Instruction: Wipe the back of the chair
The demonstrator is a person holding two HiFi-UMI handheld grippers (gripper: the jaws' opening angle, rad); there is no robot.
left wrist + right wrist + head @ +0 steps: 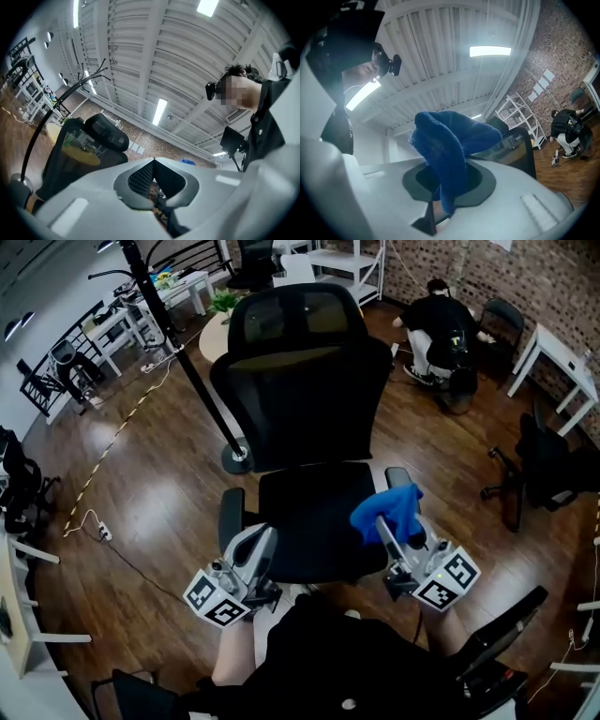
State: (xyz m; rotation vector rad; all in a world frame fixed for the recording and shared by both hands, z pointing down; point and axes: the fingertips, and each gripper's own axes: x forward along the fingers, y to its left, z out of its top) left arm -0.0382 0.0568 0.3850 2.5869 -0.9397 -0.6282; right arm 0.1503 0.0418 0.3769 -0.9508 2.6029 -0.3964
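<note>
A black office chair stands right in front of me, its mesh back (305,390) and headrest facing me above the black seat (314,521). My right gripper (384,523) is over the seat's right side, shut on a blue cloth (389,507) that bunches up over its tips. In the right gripper view the blue cloth (450,140) stands out of the right gripper (446,171), with the chair back (518,147) beyond. My left gripper (262,538) hovers at the seat's front left corner. The left gripper (153,160) is shut with nothing in it, pointing up past the chair back (70,154).
A black pole (183,357) on a round base (236,460) stands just left of the chair. A person (441,324) sits on the floor at the back right. A second black chair (544,470) is at the right, white tables (562,357) along the walls, a cable (112,442) on the wooden floor.
</note>
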